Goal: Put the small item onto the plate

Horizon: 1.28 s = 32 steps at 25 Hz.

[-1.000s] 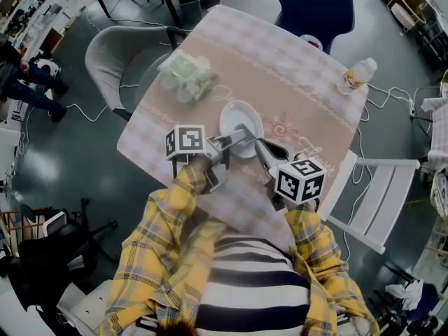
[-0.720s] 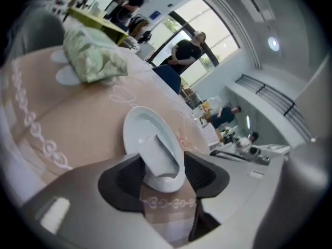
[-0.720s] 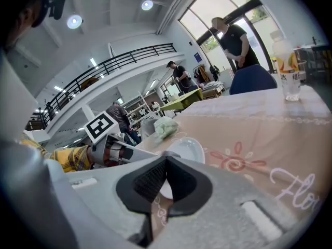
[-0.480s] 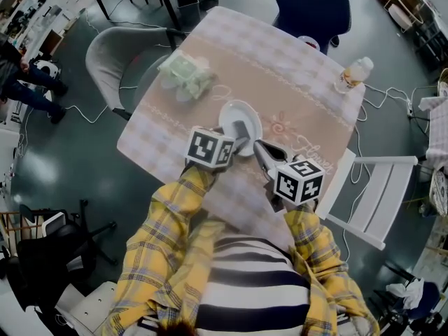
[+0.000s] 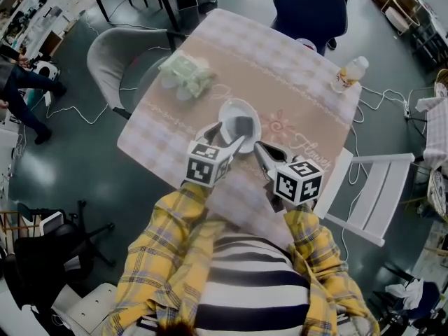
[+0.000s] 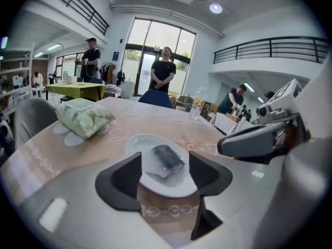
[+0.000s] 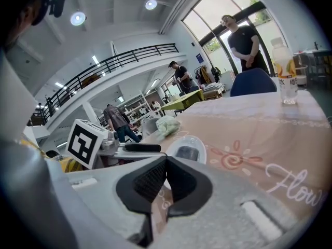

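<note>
A small grey packet lies on the white plate in the middle of the table. My left gripper sits at the plate's near edge. Its jaws are opening; they stand either side of the packet and the pads do not press on it. My right gripper rests just right of the plate, shut with nothing between its jaws. The right gripper view shows the plate and the packet beyond its jaws.
A green and white bag lies at the table's far left. A bottle stands at the far right corner. A grey chair, a blue chair and a white chair ring the table. People stand beyond.
My left gripper moved right from the plate's left edge onto the plate, then drew back a little with its jaws spread. The packet now lies free on the plate. The right gripper stayed put.
</note>
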Tool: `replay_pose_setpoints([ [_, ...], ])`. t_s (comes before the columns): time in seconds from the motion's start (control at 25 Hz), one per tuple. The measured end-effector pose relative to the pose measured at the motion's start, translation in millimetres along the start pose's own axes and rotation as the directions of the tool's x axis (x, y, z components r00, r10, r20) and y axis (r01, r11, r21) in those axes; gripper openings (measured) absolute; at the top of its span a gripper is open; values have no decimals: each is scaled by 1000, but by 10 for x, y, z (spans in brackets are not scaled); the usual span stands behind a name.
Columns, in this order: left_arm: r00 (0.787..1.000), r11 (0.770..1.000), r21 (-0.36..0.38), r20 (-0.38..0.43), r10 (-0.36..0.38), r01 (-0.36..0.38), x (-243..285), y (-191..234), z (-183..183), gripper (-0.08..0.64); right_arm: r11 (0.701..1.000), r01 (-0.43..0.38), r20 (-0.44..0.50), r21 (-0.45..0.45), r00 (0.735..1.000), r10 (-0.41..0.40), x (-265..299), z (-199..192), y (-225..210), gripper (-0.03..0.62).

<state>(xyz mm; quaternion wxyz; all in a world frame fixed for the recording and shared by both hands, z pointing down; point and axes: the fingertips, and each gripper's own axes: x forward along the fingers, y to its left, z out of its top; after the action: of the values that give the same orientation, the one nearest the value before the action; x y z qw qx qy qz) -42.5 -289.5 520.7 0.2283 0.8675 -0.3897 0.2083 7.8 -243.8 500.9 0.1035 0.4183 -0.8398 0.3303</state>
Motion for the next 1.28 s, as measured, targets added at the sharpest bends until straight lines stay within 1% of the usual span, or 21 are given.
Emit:
replay_pose_setpoints([
  [0.04, 1000, 1000, -27, 23, -14, 14, -75, -39, -21, 259, 1000, 1, -2, -3, 1000, -2, -8, -18, 3, -2],
  [0.12, 998, 998, -63, 61, -27, 31, -217, -109, -88, 83, 1000, 2, -7, -6, 1000, -2, -20, -56, 13, -2],
  [0.16, 997, 997, -71, 76, -26, 32, -282, -143, -116, 27, 1000, 0, -9, -9, 1000, 0, -26, -73, 25, -2],
  [0.2, 996, 996, -78, 87, -26, 33, -342, -179, -142, 5, 1000, -1, -11, -13, 1000, 1, -32, -88, 40, -2],
  [0.4, 992, 983, -172, 118, -50, 70, -557, -351, -295, 5, 999, -11, -15, -31, 1000, 11, -90, -149, 112, -2],
  [0.52, 986, 969, -231, 160, -48, 85, -675, -409, -319, 5, 999, -7, -16, -48, 1000, 6, -144, -189, 140, -2],
  [0.6, 980, 962, -257, 197, -40, 91, -752, -442, -313, 4, 998, -2, -16, -64, 1000, 1, -186, -210, 157, -2],
  [0.68, 975, 957, -274, 219, -34, 95, -812, -488, -332, 3, 997, 0, -17, -73, 1000, -1, -239, -240, 176, -3],
  [0.88, 972, 941, -319, 231, -37, 111, -900, -643, -435, 3, 996, -3, -35, -94, 999, 0, -397, -382, 201, -3],
  [1.28, 972, 935, -340, 236, -19, 100, -1003, -956, -615, 3, 991, -22, -68, -132, 998, 13, -724, -683, 223, -3],
])
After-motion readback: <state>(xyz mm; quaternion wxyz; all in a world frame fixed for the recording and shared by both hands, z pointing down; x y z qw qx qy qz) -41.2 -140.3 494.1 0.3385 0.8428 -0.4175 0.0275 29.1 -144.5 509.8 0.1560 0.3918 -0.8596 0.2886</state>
